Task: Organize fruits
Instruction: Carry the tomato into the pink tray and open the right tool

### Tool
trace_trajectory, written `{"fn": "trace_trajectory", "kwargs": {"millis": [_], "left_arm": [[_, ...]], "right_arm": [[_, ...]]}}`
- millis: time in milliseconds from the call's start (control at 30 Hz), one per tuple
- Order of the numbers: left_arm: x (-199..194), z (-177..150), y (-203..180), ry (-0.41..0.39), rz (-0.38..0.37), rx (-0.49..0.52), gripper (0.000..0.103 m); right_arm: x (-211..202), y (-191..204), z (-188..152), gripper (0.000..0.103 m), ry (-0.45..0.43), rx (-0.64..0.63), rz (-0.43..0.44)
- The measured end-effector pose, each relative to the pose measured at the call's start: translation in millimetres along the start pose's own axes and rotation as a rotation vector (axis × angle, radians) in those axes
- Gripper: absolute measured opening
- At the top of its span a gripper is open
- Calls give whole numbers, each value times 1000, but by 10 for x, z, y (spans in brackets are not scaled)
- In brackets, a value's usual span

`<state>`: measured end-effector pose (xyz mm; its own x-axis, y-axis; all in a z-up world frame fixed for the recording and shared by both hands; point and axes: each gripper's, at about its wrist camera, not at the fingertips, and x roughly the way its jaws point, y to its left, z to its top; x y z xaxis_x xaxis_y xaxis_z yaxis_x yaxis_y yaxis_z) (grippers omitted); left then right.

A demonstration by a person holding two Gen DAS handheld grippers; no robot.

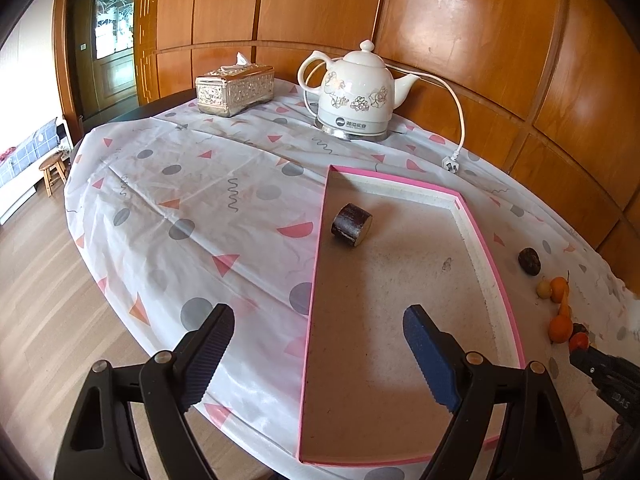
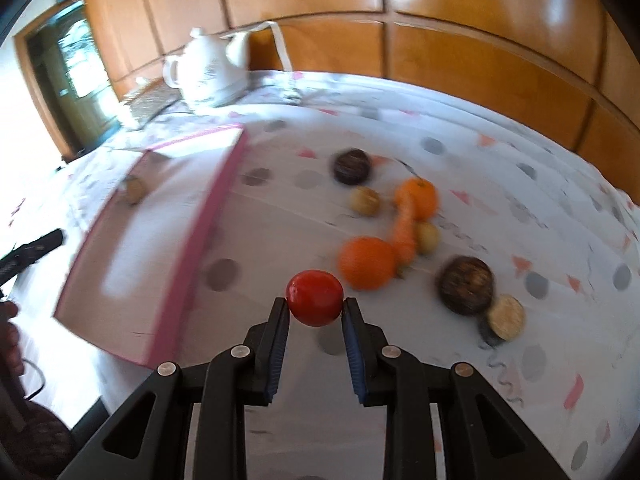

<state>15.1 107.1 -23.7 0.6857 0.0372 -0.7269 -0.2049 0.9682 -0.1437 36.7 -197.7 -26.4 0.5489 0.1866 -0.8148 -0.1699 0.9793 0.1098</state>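
My right gripper (image 2: 315,307) is shut on a red tomato (image 2: 315,298) and holds it just above the tablecloth, right of the pink-rimmed tray (image 2: 224,200). Oranges (image 2: 366,262), a carrot (image 2: 404,228), small pale fruits (image 2: 364,200) and dark brown pieces (image 2: 466,286) lie beyond it; this view is blurred. My left gripper (image 1: 318,336) is open and empty over the near part of the tray (image 1: 474,232), which holds one dark cut cylinder (image 1: 351,225). The fruit pile (image 1: 558,312) and the right gripper (image 1: 600,368) show at that view's right edge.
A white kettle (image 1: 356,92) with cord and plug (image 1: 452,164) and a silver tissue box (image 1: 234,90) stand at the table's back. Wood panelling is behind. The table edge drops to the floor on the left. A stool (image 1: 52,170) stands far left.
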Motion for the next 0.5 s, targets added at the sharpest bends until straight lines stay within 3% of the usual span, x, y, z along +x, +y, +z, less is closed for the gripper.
{"fn": "trace_trajectory", "kwargs": {"millis": [267,500], "left_arm": [[-9,1,45,0,-7,-20,89],[6,-1,86,5,-9,-29,89]], "right_arm": [[77,554,248,27,3,-117,140],[325,979,458,27,34,-209,194]]}}
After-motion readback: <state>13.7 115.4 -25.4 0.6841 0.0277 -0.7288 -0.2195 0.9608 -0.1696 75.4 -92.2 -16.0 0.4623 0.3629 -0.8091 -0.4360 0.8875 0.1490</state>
